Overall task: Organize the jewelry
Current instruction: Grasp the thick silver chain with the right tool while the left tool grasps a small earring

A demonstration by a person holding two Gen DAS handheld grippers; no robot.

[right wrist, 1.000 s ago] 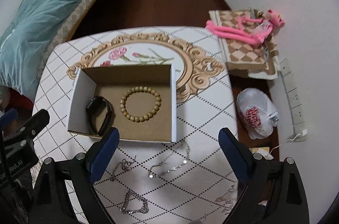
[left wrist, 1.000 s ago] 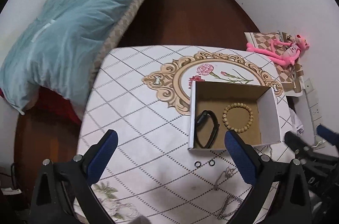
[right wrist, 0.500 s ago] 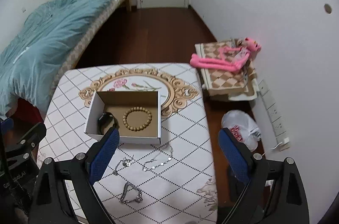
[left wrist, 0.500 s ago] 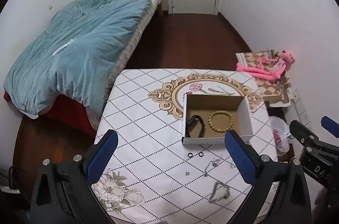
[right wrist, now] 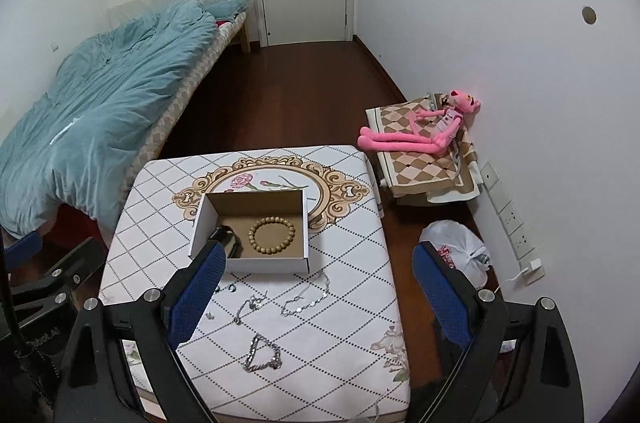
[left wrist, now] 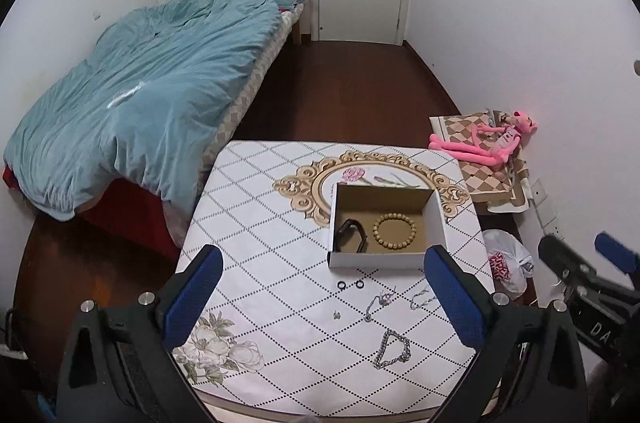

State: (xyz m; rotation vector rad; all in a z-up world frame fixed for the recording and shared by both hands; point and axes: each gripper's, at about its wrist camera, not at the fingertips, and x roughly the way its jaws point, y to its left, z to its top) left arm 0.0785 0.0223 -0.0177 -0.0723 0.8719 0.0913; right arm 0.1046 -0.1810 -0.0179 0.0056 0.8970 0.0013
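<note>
both grippers hang high above the table (left wrist: 256, 207) with jaws spread wide and nothing between them; left gripper (left wrist: 324, 299) frames the near half of the cloth, right gripper (right wrist: 316, 287) likewise from the other side; below and ahead of them sits an open cardboard box (right wrist: 304, 227) holding a beige beaded bracelet (right wrist: 272, 235) beside a black band (left wrist: 351, 236); on the cloth just in front of the box lie two small black rings (left wrist: 350, 285), tiny earrings (left wrist: 337, 314), two thin silver chains (right wrist: 306, 297) and, nearest the grippers, a heavier silver link bracelet (right wrist: 262, 353); all lie well below the fingertips, untouched; beyond, a bed with a blue duvet (left wrist: 132, 111), a pink plush toy (right wrist: 416, 135).
</note>
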